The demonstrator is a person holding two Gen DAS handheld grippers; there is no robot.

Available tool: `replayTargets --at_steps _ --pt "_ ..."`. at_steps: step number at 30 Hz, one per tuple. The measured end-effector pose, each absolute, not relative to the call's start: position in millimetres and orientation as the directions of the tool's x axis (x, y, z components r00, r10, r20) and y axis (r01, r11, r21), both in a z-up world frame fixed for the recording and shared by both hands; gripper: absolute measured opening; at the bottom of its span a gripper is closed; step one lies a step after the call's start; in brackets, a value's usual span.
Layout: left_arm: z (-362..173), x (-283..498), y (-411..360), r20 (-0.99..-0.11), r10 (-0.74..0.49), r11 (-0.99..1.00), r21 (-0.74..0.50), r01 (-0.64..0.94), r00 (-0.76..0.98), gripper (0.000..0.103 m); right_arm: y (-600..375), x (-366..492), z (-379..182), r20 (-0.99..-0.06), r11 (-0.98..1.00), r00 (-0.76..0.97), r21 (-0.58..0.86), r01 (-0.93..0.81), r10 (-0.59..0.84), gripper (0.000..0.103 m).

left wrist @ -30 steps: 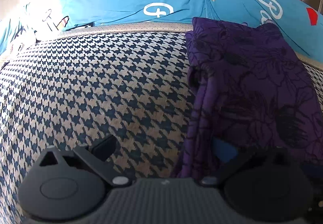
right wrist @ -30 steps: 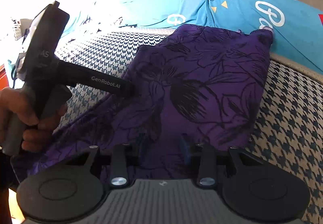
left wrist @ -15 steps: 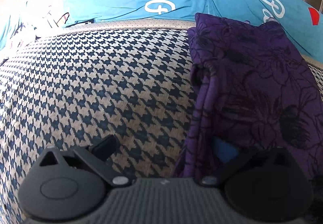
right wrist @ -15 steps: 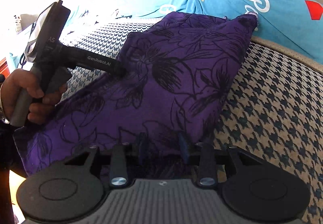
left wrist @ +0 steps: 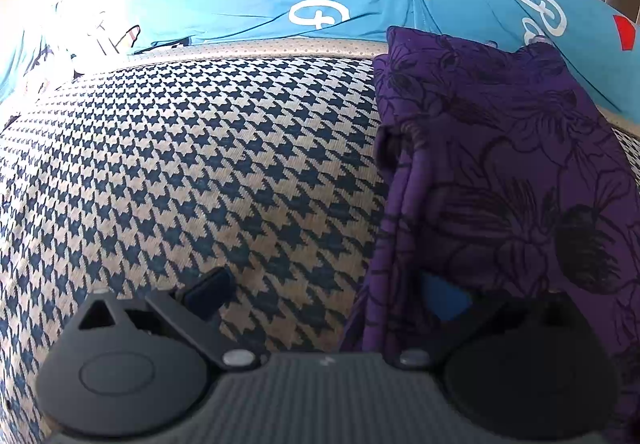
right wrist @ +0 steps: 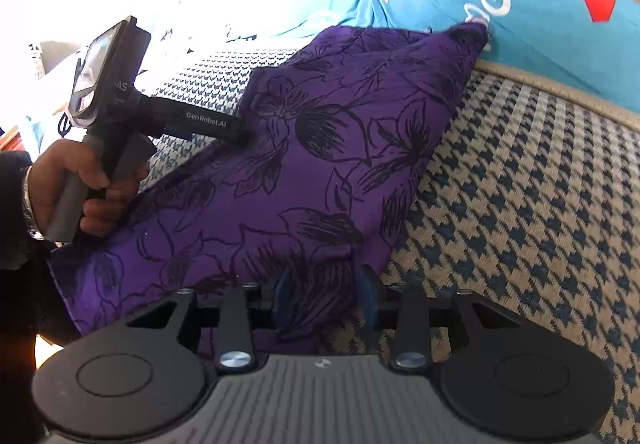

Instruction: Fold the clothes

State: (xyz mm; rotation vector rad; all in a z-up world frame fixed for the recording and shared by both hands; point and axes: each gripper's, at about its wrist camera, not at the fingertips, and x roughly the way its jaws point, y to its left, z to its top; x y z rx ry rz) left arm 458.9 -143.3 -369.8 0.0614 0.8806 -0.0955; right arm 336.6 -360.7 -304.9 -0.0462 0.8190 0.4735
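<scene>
Two claws here: our right gripper [right wrist: 324, 300] pinches the purple garment [right wrist: 320, 164], left gripper [left wrist: 320, 292] gapes wide; one tug could undo the fold.

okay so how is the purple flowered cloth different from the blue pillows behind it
The purple cloth is dark with black outline flowers; the blue pillows are bright with white lettering and small yellow and red shapes. The cloth lies thin and folded on the checked cushion; the pillows are plump and sit along the cushion's far edge. The right gripper has cloth between its fingers; no gripper touches the pillows. Both are soft printed fabric.
</scene>
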Motion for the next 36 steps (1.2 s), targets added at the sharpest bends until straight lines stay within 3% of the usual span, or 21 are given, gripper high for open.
replayTargets --at_steps 3,7,12,18,26,36 --pt "-370 459 -145 -0.769 -0.053 0.994 0.022 0.108 0.637 0.103 -353 333 -303 -0.704 0.895 0.610 0.082 -0.439 0.364 0.037" --pt "-370 458 -145 -0.769 -0.052 0.994 0.024 0.109 0.638 0.103 -351 330 -303 -0.694 0.868 0.585 0.120 -0.481 0.420 0.037" --pt "-368 457 -144 -0.762 -0.048 0.993 0.032 0.112 0.646 0.103 -341 323 -312 -0.735 0.848 0.569 0.014 -0.529 0.367 0.036" --pt "-368 455 -139 -0.758 -0.050 0.994 0.024 0.104 0.651 0.103 -354 324 -312 -0.776 0.878 0.546 0.023 -0.477 0.317 0.037" --pt "-366 451 -138 -0.757 -0.024 0.996 0.041 0.085 0.653 0.103 -370 324 -307 -0.760 0.895 0.542 0.118 -0.429 0.360 0.037" --pt "-352 442 -158 -0.727 -0.045 0.989 0.063 0.132 0.685 0.103 -381 351 -290 -0.663 0.910 0.626 0.257 -0.325 0.411 0.040"
